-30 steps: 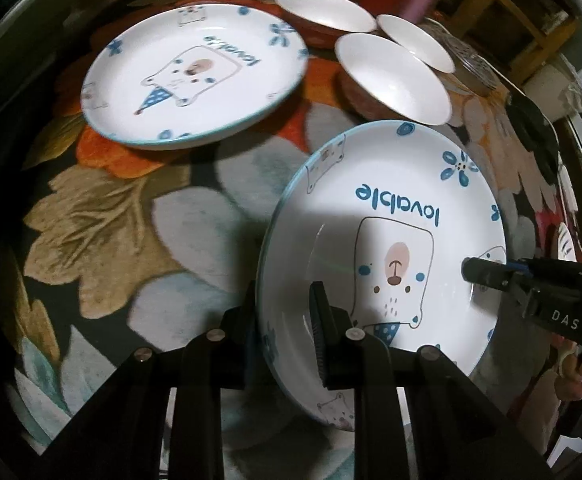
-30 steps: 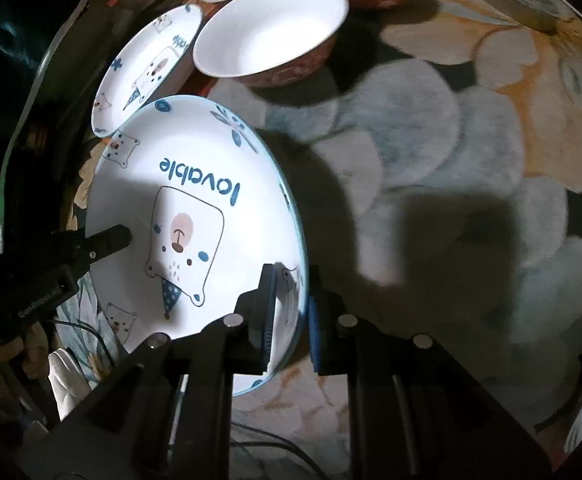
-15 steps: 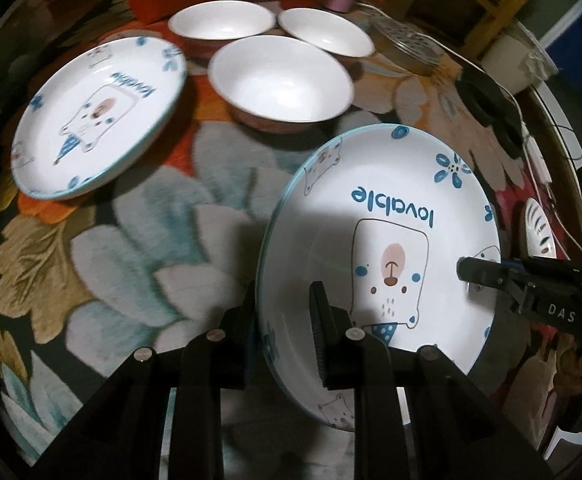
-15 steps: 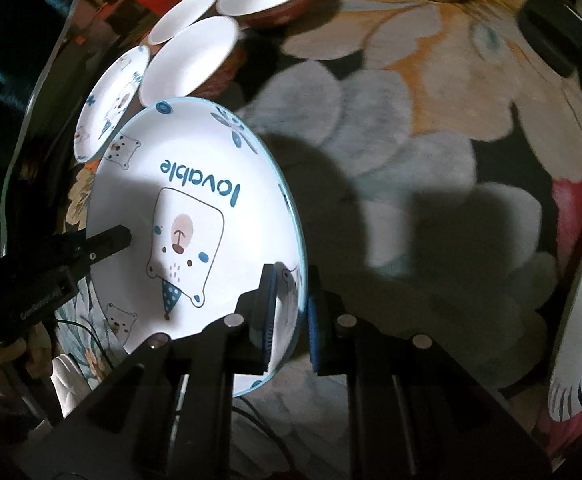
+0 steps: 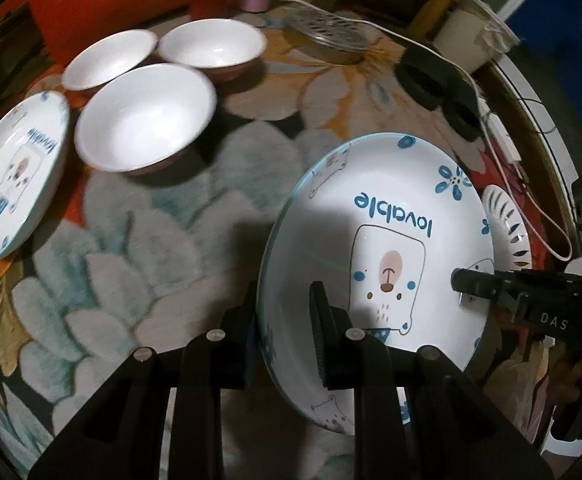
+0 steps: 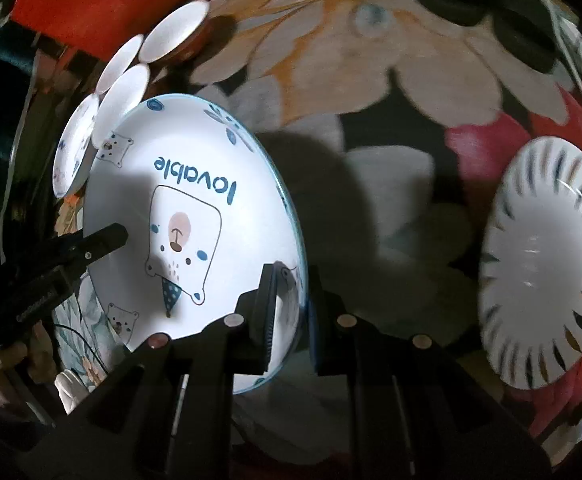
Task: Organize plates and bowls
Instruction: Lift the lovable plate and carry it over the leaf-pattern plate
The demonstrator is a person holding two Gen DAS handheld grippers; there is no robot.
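The bear plate, a white plate with a blue rim, a bear drawing and the word "lovable", is held in the air above the flowered bench by both hands. The left hand-held gripper is clamped narrow on the plate's left rim, one finger behind the rim and one on the white inside. The right hand-held gripper grips the opposite rim in the same way, nearly closed, with the rim between its pads. In the left wrist view the right hand-held gripper comes in from the right edge and its tip lies on the plate's inner face.

On the bench, a second bear plate lies at the far left. Just beside it stand three white bowls with reddish outsides, close together in a group. To the right of the held plate, a white dish with dark dashes around its rim lies on the bench. At the far end there are a round metal lid, some black round objects and a white cable.
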